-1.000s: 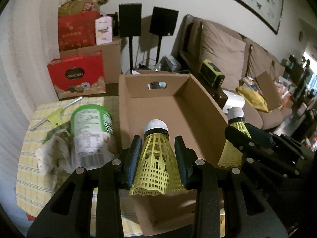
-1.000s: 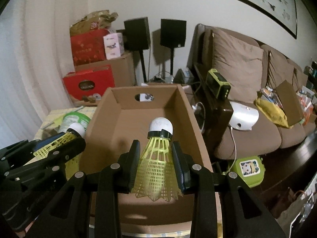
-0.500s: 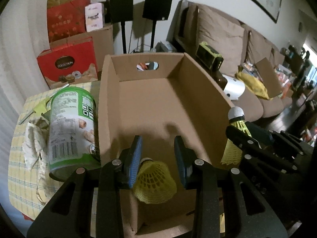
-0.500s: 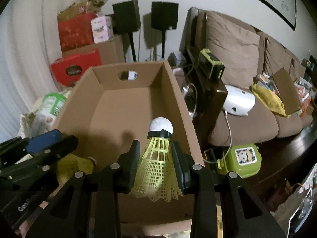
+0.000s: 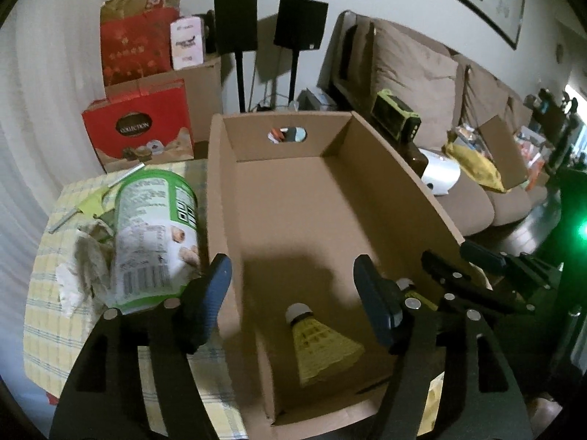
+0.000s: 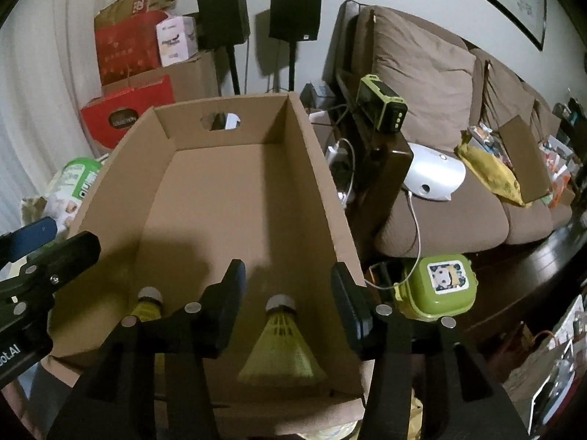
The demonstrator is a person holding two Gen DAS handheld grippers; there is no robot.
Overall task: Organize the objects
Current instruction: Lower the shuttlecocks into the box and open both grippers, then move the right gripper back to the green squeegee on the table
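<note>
Lying lengthwise, corks toward the far wall, two yellow shuttlecocks rest in your cardboard box while both tongs are opening, empty.

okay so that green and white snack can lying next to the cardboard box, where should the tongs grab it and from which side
Grip the snack can across its round body near the middle, coming down from above. It lies on its side, tight against the cardboard box wall, with crumpled paper on its other side, so a sideways approach looks blocked. It's wide; open the tongs fully.
</note>
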